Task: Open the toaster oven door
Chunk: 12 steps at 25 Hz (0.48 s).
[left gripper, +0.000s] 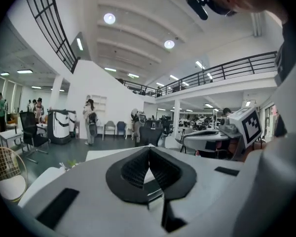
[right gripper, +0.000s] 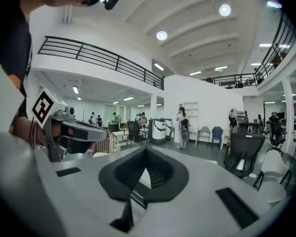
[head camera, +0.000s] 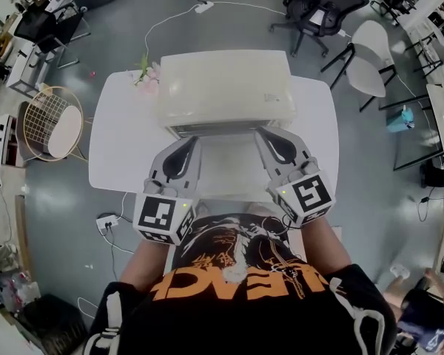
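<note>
Toaster oven [head camera: 226,91] sits mid-table by the far edge of the white table [head camera: 118,150]. Left gripper [head camera: 193,140] and right gripper [head camera: 261,133] are both pinched together on nothing, tips just beside its front.

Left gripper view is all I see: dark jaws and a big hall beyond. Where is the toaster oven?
Observer: The head view shows the toaster oven on a white table, just ahead of the left gripper and right gripper.
Operator: Is its door open?
Observer: It looks shut; from above, no door lies folded down over the table.
Operator: Is the other gripper holding something?
Observer: No; the right gripper view shows its jaws together, nothing between them.
</note>
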{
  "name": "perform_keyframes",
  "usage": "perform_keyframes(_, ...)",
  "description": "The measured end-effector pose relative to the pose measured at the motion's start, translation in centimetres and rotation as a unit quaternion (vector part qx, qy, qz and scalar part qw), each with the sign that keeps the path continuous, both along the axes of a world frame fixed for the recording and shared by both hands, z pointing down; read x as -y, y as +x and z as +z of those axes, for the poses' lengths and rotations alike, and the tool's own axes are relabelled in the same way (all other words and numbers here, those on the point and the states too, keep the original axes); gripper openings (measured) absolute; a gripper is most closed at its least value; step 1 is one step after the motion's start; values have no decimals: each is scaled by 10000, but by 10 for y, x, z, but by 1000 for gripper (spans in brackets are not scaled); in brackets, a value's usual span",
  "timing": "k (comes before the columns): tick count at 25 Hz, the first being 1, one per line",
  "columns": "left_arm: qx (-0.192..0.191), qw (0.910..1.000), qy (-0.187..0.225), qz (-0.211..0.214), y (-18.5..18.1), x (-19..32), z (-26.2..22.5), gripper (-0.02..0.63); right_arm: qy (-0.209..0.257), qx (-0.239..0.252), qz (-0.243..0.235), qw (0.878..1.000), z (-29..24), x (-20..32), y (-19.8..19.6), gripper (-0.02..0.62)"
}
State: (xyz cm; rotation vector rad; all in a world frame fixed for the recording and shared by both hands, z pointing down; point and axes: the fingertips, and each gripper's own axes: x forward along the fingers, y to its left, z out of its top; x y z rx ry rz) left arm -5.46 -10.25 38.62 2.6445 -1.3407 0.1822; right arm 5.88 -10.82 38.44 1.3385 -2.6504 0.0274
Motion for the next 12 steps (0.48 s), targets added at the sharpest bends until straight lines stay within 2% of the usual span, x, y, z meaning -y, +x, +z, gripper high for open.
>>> perform_keyframes(3,-143,9995,289,-53,-4,0,-26,21,346,279,46,9990,-24,-3,6,14)
perform_keyframes(6,-220,9989,407,-82,-6,0,-36,21,520,471,98,9975,-37,-5,11,14)
perform_keyframes(12,-233,9985,472,-121,-5,-1,-37,20,482,573,60,9972,-34,-7,10,14)
